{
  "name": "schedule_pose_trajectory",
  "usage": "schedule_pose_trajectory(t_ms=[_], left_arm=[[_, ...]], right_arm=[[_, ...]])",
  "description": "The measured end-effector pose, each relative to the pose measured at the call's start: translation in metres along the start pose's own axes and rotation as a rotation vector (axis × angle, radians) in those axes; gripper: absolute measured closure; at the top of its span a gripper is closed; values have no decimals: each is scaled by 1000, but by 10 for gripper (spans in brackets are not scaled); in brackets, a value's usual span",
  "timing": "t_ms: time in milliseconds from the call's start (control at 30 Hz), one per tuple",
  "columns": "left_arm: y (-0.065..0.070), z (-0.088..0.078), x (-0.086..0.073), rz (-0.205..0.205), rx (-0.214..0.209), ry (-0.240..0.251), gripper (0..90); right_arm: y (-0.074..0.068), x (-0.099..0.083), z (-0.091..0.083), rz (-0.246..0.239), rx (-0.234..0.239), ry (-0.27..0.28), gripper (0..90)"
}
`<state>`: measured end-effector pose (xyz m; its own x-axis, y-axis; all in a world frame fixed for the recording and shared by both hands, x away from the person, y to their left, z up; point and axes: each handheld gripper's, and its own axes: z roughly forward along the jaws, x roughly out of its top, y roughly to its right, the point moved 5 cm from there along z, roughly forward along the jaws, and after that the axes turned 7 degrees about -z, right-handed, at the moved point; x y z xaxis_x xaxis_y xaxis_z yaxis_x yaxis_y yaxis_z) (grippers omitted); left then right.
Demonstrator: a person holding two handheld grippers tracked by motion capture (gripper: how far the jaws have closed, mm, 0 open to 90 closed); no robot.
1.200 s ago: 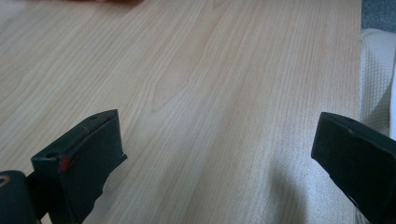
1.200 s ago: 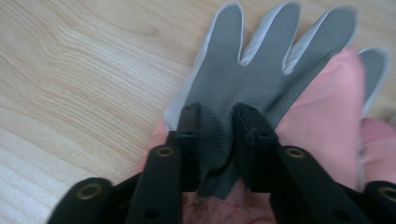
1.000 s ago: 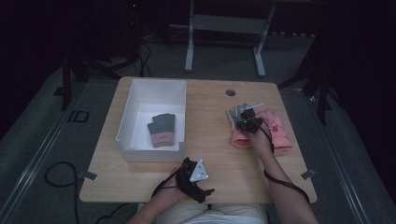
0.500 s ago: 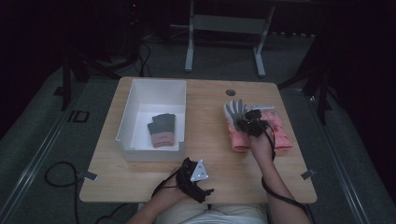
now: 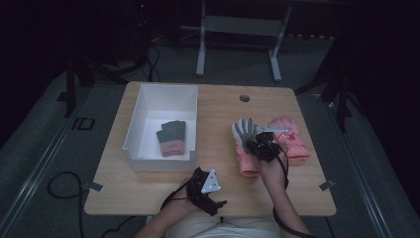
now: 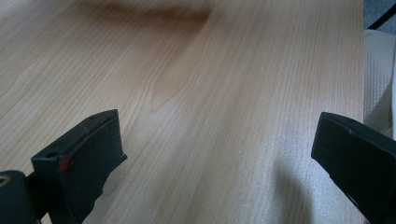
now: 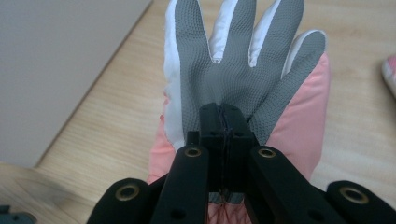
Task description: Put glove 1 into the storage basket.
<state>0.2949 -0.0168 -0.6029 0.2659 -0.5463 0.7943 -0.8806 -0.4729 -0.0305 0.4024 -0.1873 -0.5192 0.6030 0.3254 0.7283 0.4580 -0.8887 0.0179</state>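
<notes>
A white bin [image 5: 148, 106] with one glove pair [image 5: 172, 139] is seen at left. Near it, the left gripper [image 5: 205, 191] is rested released on the worktop [image 5: 218, 106]. Right of the bin, a pink glove [image 7: 243, 70] is pinched by the right gripper [image 7: 223, 122], presumably for binning.

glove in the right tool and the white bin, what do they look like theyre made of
Glove: grey palm looks like a grippy, dotted-texture synthetic; the pink back looks like smooth padded fabric, perhaps nylon. White bin: probably plastic, judging by its thin, plain matte walls.
</notes>
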Motion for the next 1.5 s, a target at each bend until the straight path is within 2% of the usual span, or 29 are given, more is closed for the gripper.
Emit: schedule_pose_trajectory(t_ms=[200,300,367,467,700,767,933,1033,1067,1100,1167,1200,1233,1267,1300,1367,1400,1500], left_arm=[[0,0,-1,0,1,-3,19],[0,0,0,-4,2,-1,19],[-1,0,-1,-5,0,-1,19],[0,1,-1,1,2,-3,19],[0,1,-1,2,-1,-7,19],[0,1,-1,2,-2,-7,19],[0,1,-2,3,-3,-6,19],[0,1,-1,1,-4,-3,19],[0,1,-1,1,-4,-3,19],[0,1,-1,2,-2,-3,19],[0,1,-2,1,-2,-5,19],[0,1,-2,1,-2,-5,19],[0,1,-1,2,-2,-4,19],[0,1,-1,2,-2,-4,19],[-1,1,-1,2,-2,-3,19],[-1,1,-2,3,-1,-7,19],[-1,1,-1,1,-2,-6,19],[-1,1,-1,-1,-2,-2,19]], right_arm=[[-1,-18,25,21,0,-63,888],[-6,-25,36,1,4,-94,888],[-8,-28,40,13,14,-102,886],[-11,-31,45,0,11,-104,883],[-12,-31,46,-13,11,-105,853],[-12,-29,42,-11,22,-98,812],[-8,-15,20,-31,36,-25,742],[6,-8,7,-37,21,14,728],[6,-8,7,-37,21,14,728],[18,-5,1,-37,11,37,714],[33,-5,-5,-43,-11,53,705],[33,-5,-5,-43,-11,53,705],[49,-6,-10,-60,-35,58,695],[49,-6,-10,-60,-35,58,695],[55,-7,-12,-63,-41,59,695],[74,-10,-16,-72,-60,62,693],[89,-14,-19,-72,-77,59,693],[96,-17,-21,-69,-93,57,693]])
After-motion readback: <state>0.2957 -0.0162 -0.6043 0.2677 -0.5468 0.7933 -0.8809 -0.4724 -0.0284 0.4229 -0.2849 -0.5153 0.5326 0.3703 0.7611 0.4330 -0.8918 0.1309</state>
